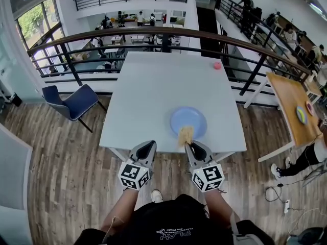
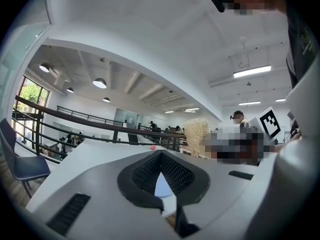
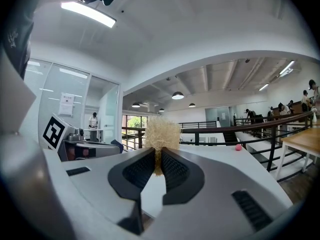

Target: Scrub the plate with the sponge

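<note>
The plate (image 1: 189,120) is blue and round and lies flat on the white table (image 1: 153,80), close to the near edge and a little to my right, so I can reach it without leaning. The sponge (image 1: 186,134), a pale straw-coloured fibrous tuft, sits over the plate's near rim. My right tongs (image 1: 191,145) pinch it by its lower end, the jaws drawn narrow on it so that the bushy top stands free for rubbing. The right gripper view shows that grip plainly: the sponge (image 3: 161,134) sticks up from between the two dark ribbed pads. Whether its fibres press on the plate or only hang just above it I cannot tell, since from overhead the sponge covers the spot where they would meet. My left tongs (image 1: 148,145) wait beside the plate over the table's near edge, jaws drawn together at the tips with nothing in them. I judge they are parked there to steady the plate if it slides. A pale blue sliver shows below the closed tips in the left gripper view; it may be the plate, but it is too small to be sure. A small pink ball (image 1: 217,65) lies far off near the back corner. The plate's surface looks plain, and I can make out no dirt on it.
</note>
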`<state>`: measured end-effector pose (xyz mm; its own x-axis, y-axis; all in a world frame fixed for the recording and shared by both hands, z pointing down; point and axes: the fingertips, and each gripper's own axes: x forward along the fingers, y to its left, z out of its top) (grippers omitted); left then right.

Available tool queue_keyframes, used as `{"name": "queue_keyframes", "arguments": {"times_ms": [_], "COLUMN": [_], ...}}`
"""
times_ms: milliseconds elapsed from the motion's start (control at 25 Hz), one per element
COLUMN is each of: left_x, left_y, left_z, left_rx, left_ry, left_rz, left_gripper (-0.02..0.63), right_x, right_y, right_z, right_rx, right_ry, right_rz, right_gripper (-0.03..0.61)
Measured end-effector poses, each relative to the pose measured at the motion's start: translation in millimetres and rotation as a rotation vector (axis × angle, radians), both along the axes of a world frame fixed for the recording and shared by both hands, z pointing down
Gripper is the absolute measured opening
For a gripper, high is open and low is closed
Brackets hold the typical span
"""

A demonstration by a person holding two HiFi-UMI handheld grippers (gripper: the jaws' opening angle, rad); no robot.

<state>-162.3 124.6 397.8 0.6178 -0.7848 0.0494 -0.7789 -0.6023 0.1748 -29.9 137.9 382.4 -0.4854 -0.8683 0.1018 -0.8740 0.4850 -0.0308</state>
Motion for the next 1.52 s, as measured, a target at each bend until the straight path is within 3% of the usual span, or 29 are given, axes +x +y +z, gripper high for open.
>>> {"name": "queue_keyframes", "arguments": {"times_ms": [520,1160,1520], "left_x": [26,93,119], "left_y": [-36,-156,-205], "left_z": [17,37,45], "left_rx": [-0.043,-0.091,-0.123], "left_ry": [-0.004,-0.046,-0.071], "left_rz": [0.044,0.018,-0.008], "left_gripper": [0.011,0.011,0.011], "right_x": [28,95,117], "right_y": [-26,-153,-205], "right_z": [24,35,43], "right_rx": [-0.057,-0.068,-0.072], "right_ry": [-0.008,-0.023,0.019], "right_rz": [0.056,0.025,-0.022], "right_gripper": [0.044,0.044,0.044]}}
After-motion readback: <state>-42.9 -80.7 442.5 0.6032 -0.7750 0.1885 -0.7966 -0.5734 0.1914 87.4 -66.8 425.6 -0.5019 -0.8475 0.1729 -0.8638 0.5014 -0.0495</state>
